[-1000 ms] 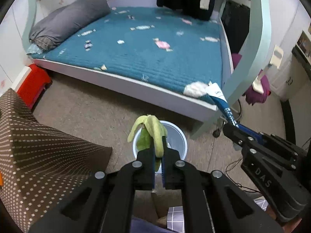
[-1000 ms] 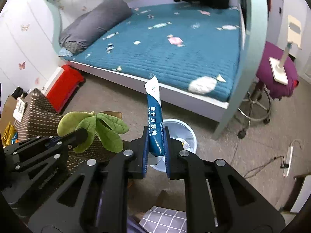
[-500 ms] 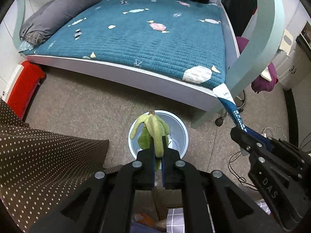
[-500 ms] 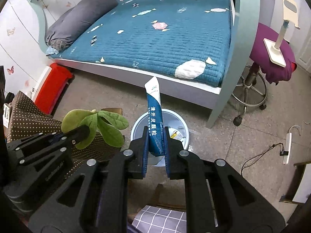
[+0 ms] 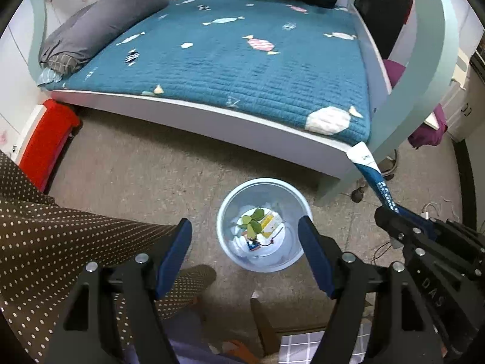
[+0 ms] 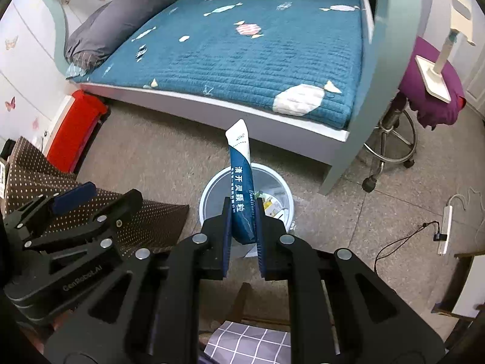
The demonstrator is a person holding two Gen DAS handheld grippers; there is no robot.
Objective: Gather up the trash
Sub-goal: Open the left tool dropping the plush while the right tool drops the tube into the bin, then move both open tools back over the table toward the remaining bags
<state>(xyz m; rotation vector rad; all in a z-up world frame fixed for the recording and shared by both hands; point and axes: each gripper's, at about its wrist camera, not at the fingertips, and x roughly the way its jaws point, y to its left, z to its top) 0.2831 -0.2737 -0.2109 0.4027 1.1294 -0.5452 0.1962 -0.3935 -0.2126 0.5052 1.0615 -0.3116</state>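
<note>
A pale blue waste bin (image 5: 263, 182) stands on the floor in front of the bed. Green leaves (image 5: 253, 220) lie inside it on paper scraps. My left gripper (image 5: 245, 224) hangs right above the bin; its jaws are opening and nothing is between them. My right gripper (image 6: 242, 209) is shut on a blue and white sachet (image 6: 241, 176), held upright over the near side of the bin (image 6: 272, 171). In the left wrist view the sachet (image 5: 376, 179) and the right gripper (image 5: 391, 214) show at the right. The left gripper (image 6: 103, 195) shows at the left of the right wrist view.
A bed with a teal quilt (image 5: 242, 69) and a pale green post (image 5: 403, 115) stands behind the bin. A brown dotted cloth (image 5: 60, 242) lies left, beside a red box (image 5: 45, 142). At the right are a purple-covered stool (image 6: 430, 91) and a power strip with its cord (image 6: 445, 230).
The left gripper's jaws have sprung apart and let go of the green leaves, which now lie in the bin. Both grippers have come lower over the bin. The right keeps its sachet.
</note>
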